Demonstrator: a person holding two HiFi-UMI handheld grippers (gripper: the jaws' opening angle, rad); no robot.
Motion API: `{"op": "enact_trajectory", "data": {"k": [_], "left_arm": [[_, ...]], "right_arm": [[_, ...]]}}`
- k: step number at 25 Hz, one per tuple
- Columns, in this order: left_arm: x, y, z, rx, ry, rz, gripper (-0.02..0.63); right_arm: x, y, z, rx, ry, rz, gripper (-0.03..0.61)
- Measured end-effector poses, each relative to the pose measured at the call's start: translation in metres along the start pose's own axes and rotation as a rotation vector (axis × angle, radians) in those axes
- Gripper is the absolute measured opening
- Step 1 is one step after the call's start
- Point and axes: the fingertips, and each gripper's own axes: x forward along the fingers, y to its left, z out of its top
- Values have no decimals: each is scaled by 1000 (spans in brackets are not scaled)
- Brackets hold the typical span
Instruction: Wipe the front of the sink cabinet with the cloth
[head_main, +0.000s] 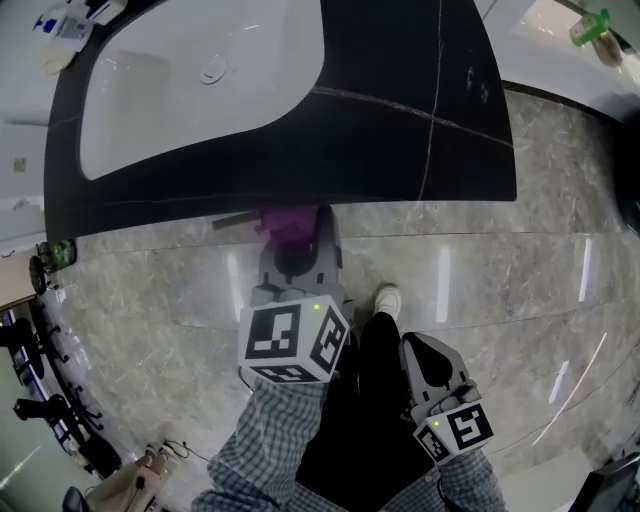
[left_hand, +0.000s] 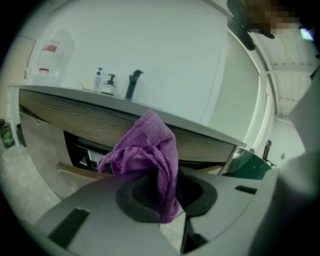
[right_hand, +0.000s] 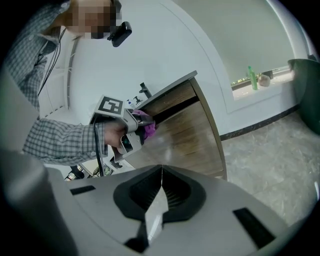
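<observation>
1 purple cloth clenched in the left tongs near the sink cabinet front; right tongs clenched, empty.

This is a bathroom, or a washroom. A white basin with a round drain is set into a dark stone counter. On the counter by the basin stand a black tap and small pump bottles. Below the basin is the sink cabinet, with a wood-grain front. The wall behind the basin is plain white, and the floor under it is hard and glossy — grey tiles with a marble pattern.
</observation>
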Motion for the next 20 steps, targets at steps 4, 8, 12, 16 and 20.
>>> {"op": "enact_trajectory", "data": {"k": [4,8,12,16,20], "left_arm": [[4,-15,-3,-19,-3,-40,69],[7,-33,-4,-85,-13,-85,69],[12,-49,-6,-158,-23,-134,69],[15,-73,-10,-191,-19,-217,69],[16,-119,-29,-149,62,-395,69]], "right_arm": [[-3,-6,-3,21,-6,-10,18],[-4,-10,-3,35,-14,-16,18],[-7,-12,-3,39,-16,-22,18],[-12,-16,-6,48,-9,-28,18],[-13,-19,-7,50,-9,-33,18]]}}
